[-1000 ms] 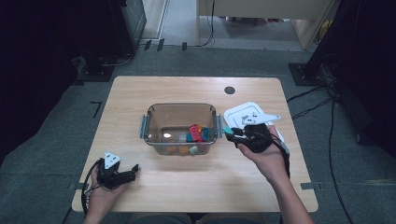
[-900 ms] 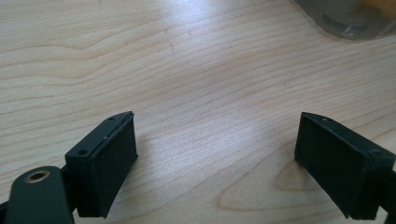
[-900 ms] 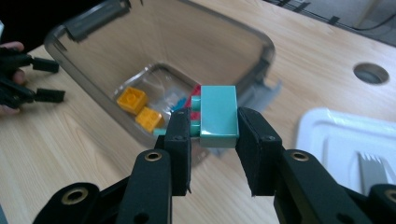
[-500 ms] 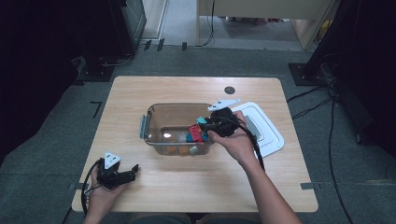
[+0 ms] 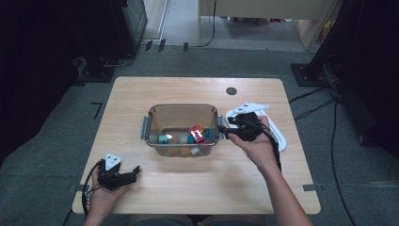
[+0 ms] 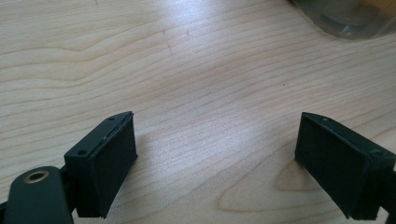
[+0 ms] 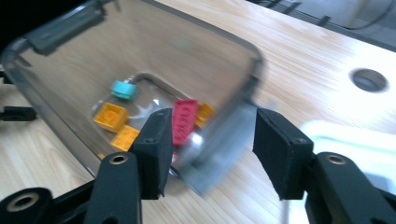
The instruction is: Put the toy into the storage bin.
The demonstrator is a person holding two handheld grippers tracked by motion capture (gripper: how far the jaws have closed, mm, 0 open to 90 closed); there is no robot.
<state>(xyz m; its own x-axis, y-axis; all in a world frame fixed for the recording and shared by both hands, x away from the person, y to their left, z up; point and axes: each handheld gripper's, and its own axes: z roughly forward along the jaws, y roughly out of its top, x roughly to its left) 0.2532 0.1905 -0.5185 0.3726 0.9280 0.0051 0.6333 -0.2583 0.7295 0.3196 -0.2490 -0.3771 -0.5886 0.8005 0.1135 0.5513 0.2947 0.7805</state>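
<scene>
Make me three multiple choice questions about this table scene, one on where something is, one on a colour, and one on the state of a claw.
1. Where does the white lid lie?
A. On the table, right of the clear container
B. Inside the container
C. On the floor

2. What colour is the big flat brick leaning inside the clear container?
A. Red
B. Purple
C. Black

3. How does the left claw stand?
A. Shut on a brick
B. Open over bare wood
C. Shut on the lid

Answers:
1 A, the high view shows the lid flat on the table beside the container's right wall.
2 A, the right gripper view shows it red among orange and teal bricks.
3 B, the left gripper view shows its jaws wide apart with only table between them.
</scene>
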